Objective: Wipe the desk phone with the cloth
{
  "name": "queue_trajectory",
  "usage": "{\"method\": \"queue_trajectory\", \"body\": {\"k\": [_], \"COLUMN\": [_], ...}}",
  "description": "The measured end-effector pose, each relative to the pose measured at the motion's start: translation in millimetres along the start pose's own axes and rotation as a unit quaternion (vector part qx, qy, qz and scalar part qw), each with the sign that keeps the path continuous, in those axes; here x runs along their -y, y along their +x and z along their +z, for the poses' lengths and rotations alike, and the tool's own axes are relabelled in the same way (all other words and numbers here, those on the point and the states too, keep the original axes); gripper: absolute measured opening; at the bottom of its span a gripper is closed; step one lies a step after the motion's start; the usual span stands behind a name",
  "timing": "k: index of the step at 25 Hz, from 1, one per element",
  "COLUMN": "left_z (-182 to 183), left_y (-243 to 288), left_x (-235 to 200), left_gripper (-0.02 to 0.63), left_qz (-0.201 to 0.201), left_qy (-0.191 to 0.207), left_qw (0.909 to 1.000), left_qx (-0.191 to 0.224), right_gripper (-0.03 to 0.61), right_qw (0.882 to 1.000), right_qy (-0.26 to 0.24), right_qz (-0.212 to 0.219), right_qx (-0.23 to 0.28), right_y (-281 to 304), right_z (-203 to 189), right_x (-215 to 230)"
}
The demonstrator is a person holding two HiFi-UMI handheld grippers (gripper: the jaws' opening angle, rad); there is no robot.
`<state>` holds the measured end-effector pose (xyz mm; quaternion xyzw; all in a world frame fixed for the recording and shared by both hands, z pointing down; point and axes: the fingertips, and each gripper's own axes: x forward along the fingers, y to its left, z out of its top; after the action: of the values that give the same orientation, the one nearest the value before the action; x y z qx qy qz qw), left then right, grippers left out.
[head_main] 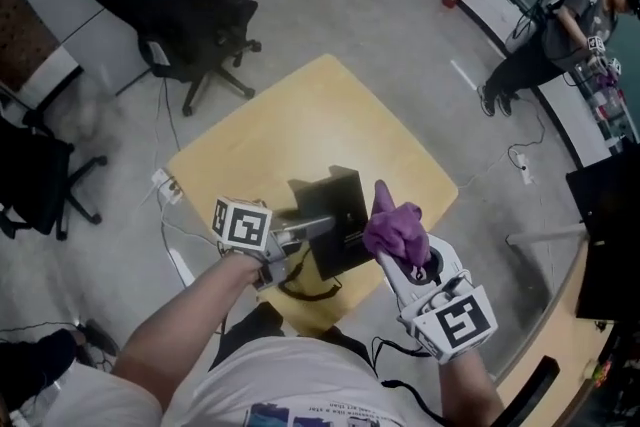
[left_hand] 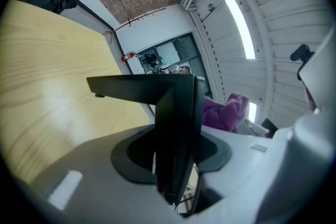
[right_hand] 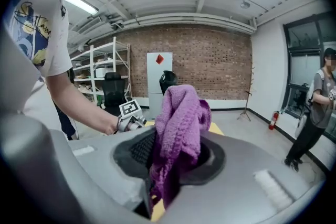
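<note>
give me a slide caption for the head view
Left gripper grips the black desk phone over the yellow table; right gripper holds a purple cloth beside it

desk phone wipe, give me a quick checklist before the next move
1. Grip on cloth by right gripper: ok, jaws shut on it.
2. Hold on desk phone by left gripper: ok, jaws clamp its black edge.
3. Contact between cloth and desk phone: cannot tell; the cloth sits close by its right side.
4. Snag-free cord: cannot tell; it loops near the table edge.
</note>
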<state>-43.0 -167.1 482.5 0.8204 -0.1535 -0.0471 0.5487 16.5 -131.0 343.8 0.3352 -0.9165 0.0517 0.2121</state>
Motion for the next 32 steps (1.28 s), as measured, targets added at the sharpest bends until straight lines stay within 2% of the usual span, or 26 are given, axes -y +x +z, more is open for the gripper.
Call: {"method": "queue_trajectory", "body": {"k": [3,6,11,22,32], "left_z": [-4,-14,-26,-30,-22], "left_y": [2,6,8,-9,-17], "left_x": [14,22,30,55,59], "left_gripper": [0.178,0.179,0.179,0.179,0.179], "left_qz": [0.004,0.011,0.018,0.006,0.004], "left_qy": [0.004,0.011,0.019,0.017,0.024], "left_qw": [1.0000,0.9999,0.9996,0.9989,0.9977], "left_qx": [0.008,0.007,0.010,0.043,0.063], "right_gripper": [0.106,0.106,0.106,0.104,0.104], "right_qw": [0.999,0.997,0.994,0.993,0.992], "right_qy": [-0.013,-0.004,0.011,0.029,0.000], "right_qz": [0.034,0.065,0.096,0.114,0.123], "right_qx": [0.029,0.048,0.046,0.017,-0.026], "right_y": [16,31,48,15,-21], "right_z": [14,18,7,-38,-89], "right_x": [0,-3,-9,-30,-50]}}
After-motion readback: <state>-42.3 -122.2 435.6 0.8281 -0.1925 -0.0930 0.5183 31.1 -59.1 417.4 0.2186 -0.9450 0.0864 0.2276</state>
